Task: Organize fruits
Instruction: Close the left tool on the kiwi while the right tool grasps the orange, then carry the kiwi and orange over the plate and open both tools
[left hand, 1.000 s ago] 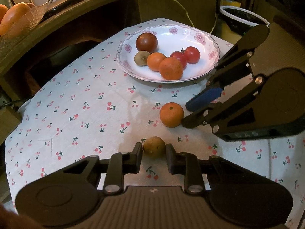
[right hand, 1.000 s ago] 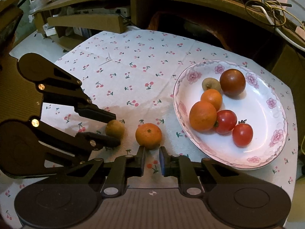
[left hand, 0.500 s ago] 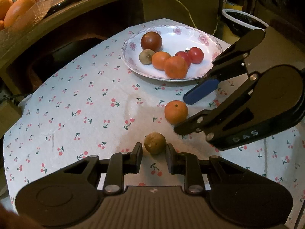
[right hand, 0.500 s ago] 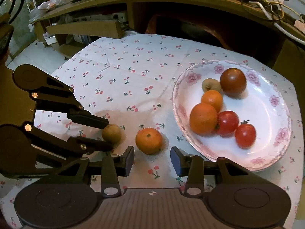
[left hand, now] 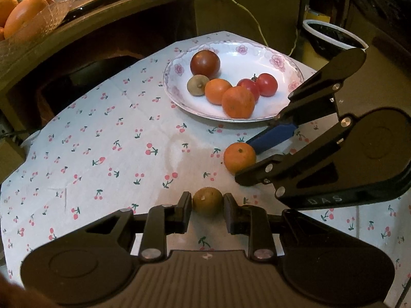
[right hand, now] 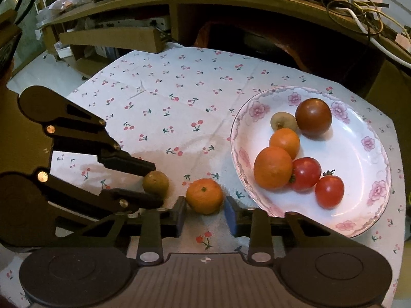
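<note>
The left gripper [left hand: 207, 204] is seen low over the table [left hand: 102, 154], its two black fingers set narrowly on either side of a small brown fruit [left hand: 207, 201]; thin gaps show between the pads and the fruit, so no firm grip can be confirmed. The brown fruit rests on the cherry-print tablecloth [left hand: 143, 138] at the near edge of the table. Just to its right, the right gripper [right hand: 205, 211] is held at a moderate opening around a small orange [right hand: 204, 195], with a blue-padded finger on each side and the fruit sitting between the fingertips without clear contact. In the right wrist view the left gripper [right hand: 153, 178] reaches in from the left, its fingers flanking the brown fruit [right hand: 155, 181], which lies just beside the small orange. In the left wrist view the right gripper [left hand: 246, 159] comes in from the right, with the small orange [left hand: 239, 157] between its blue pad and its lower finger. Farther away and to the right, a white plate [right hand: 370, 143] with pink flowers on its rim is seen, carrying a dark red tomato [right hand: 313, 116], a small tan fruit [right hand: 282, 121], two oranges [right hand: 273, 167] touching each other, and two red tomatoes [right hand: 329, 191]. Beyond the table, a wooden shelf [right hand: 231, 2] with tangled cables [right hand: 359, 7] is visible, and at the far left of the left wrist view a basket of oranges [left hand: 23, 18].
</note>
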Demonstrator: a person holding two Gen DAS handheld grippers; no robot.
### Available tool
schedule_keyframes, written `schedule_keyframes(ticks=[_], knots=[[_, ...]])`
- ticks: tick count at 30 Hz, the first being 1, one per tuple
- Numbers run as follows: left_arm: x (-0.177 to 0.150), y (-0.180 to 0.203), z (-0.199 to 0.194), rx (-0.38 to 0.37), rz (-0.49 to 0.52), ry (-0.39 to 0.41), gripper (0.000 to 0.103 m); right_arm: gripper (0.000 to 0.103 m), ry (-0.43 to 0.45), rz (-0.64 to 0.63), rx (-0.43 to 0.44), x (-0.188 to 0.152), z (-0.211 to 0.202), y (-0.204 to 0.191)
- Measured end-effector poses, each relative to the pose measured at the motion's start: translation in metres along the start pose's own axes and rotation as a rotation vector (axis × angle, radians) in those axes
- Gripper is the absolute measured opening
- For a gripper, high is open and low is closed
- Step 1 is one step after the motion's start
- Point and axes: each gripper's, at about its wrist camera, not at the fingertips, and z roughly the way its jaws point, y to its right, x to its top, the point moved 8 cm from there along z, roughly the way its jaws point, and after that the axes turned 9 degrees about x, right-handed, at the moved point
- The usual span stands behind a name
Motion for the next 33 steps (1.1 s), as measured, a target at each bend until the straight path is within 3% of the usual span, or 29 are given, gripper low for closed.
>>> schedule_keyframes(ticks=[33], knots=[[0.01,-0.004,-0.009,0.04,0.016,0.031,0.031,0.029,0.013,-0.029,-0.087,-0.007,-0.025,0.002]])
